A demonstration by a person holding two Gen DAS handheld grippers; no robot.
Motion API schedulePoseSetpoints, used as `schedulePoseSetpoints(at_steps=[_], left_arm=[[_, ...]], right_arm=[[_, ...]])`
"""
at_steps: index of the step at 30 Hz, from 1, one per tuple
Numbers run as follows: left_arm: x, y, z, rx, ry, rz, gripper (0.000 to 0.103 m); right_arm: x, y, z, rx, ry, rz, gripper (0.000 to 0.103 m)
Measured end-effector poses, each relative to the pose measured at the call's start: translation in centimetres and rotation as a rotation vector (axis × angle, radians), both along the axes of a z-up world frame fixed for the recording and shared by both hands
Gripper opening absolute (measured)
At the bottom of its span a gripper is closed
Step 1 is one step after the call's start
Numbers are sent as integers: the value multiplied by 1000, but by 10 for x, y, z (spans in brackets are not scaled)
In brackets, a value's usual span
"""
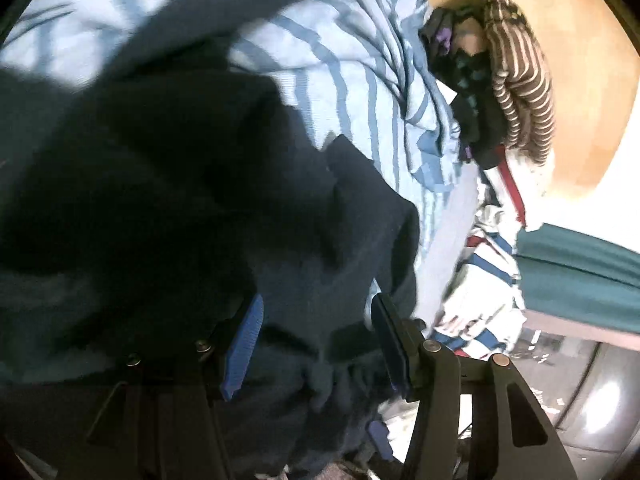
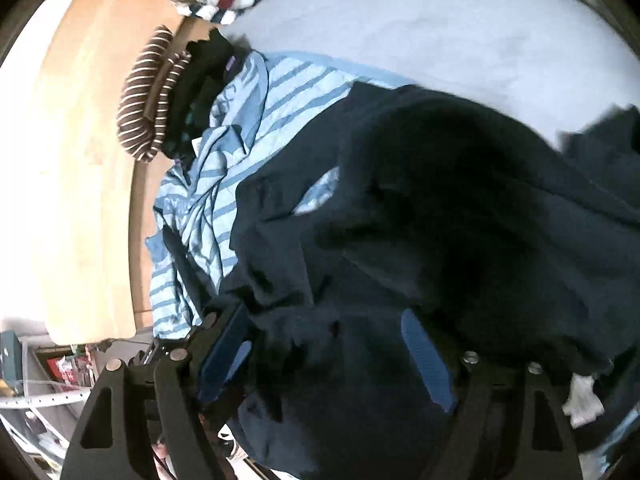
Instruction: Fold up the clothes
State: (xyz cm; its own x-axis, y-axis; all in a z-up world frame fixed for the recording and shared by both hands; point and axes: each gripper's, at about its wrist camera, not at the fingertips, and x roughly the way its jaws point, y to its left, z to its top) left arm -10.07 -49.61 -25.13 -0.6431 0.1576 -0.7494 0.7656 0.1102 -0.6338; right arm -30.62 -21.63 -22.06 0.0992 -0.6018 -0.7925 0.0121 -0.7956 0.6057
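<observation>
A dark navy garment (image 1: 160, 184) fills most of the left wrist view and lies bunched over the pale bed sheet (image 2: 440, 32). My left gripper (image 1: 318, 304) has a thick fold of it between its blue pads and is shut on that fold. In the right wrist view the same navy garment (image 2: 440, 220) spreads ahead. My right gripper (image 2: 324, 316) stands wide, shut on another thick bunch of the cloth. Both views are blurred.
A light blue striped garment (image 1: 352, 92) (image 2: 224, 184) lies crumpled beside the navy one. Beyond it sit a brown striped garment (image 1: 520, 92) (image 2: 148, 100), a dark patterned piece (image 1: 468, 76) and a red, white and blue striped garment (image 1: 484, 280). A wooden surface (image 2: 80, 160) borders the bed; a teal cloth (image 1: 580, 272) hangs nearby.
</observation>
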Motion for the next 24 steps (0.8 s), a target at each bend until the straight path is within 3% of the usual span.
schedulePoseSetpoints(at_steps=[1,3,4,5,6,8,14,17,19,21,22,23,24], left_arm=[[-13,-3,-6,-7,-28,-29,57],[-26,-5,-16,4,-53,-82,33],[-31,-5,-19,-15,-87,-105,5],[-37,-6,-22,-34,-122,-129,0],[-39,-8,-20,-77,-132,-128,0],[-42,-24,-4,-178,-110,-87,0],[-60,-88,53,-338,-42,-22,0],[-71,-102,66,-296,13,-53,0],[-72,-91,59,-205,17,-110,0],[-77,-80,41,-105,-3,-159,21],[-80,-74,29,-53,-14,-181,52],[-84,-68,16,-1,-24,-203,66],[-82,-64,9,11,-43,-187,66]], right_arm=[[-7,-3,-7,10,-13,-14,82],[-23,-8,-25,37,-44,-57,80],[-32,-9,-33,40,-41,-66,67],[-39,-10,-38,53,-27,-62,36],[-47,-11,-43,73,-8,-53,22],[-63,-14,-42,131,66,-17,12],[-118,-22,9,96,269,-2,10],[-143,-30,35,57,329,-19,10],[-149,-36,41,57,340,-15,10],[-144,-38,36,79,346,0,10],[-139,-37,32,91,348,8,10],[-135,-36,29,103,350,17,10],[-130,-36,25,115,352,25,10]])
